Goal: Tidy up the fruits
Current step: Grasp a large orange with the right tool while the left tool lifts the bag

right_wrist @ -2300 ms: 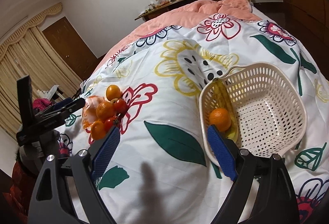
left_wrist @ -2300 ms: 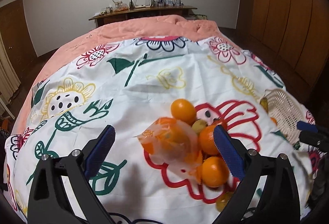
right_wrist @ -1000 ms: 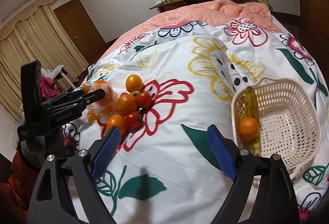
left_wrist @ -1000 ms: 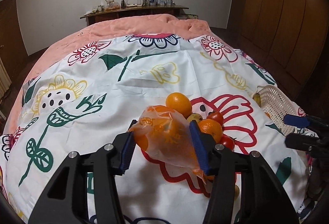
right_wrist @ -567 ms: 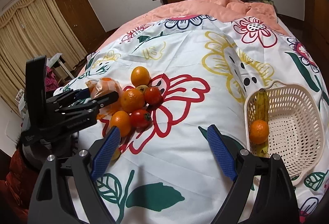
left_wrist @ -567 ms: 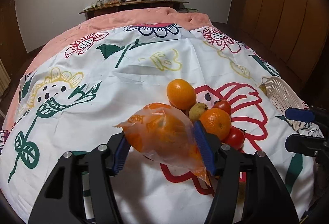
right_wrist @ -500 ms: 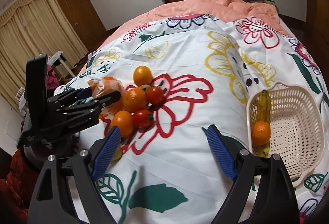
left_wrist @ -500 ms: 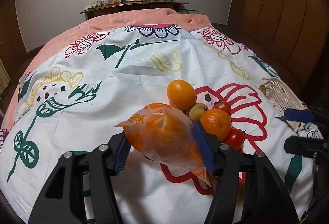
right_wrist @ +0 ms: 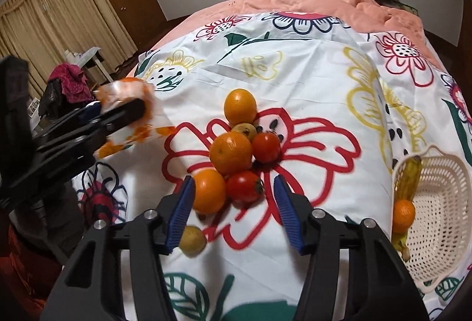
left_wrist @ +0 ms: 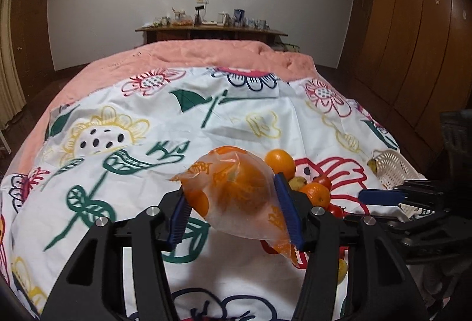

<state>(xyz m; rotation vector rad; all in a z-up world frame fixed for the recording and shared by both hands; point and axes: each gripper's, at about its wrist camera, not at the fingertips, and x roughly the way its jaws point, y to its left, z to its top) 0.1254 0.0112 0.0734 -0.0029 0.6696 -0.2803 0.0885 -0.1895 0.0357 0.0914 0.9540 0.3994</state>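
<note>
My left gripper (left_wrist: 234, 210) is shut on an orange plastic bag (left_wrist: 236, 194) with an orange inside, held above the bedspread; it also shows in the right wrist view (right_wrist: 124, 105). My right gripper (right_wrist: 234, 210) is open, low over a fruit pile on the bed: three oranges (right_wrist: 231, 153), two tomatoes (right_wrist: 244, 187) and a small yellowish fruit (right_wrist: 244, 129). Another yellowish fruit (right_wrist: 192, 240) lies by the left fingertip. A white basket (right_wrist: 436, 220) at the right holds an orange (right_wrist: 403, 215) and a banana (right_wrist: 410, 176).
The floral bedspread (right_wrist: 309, 70) covers a bed with a pink blanket (left_wrist: 206, 58) at the far end. A cluttered shelf (left_wrist: 212, 26) stands behind it. Wooden wardrobes (left_wrist: 413, 41) are on the right, curtains (right_wrist: 59, 20) and a door on the left.
My left gripper has lifted the bag up and away to the left of the pile. My right gripper has moved left from the basket and down over the fruit pile.
</note>
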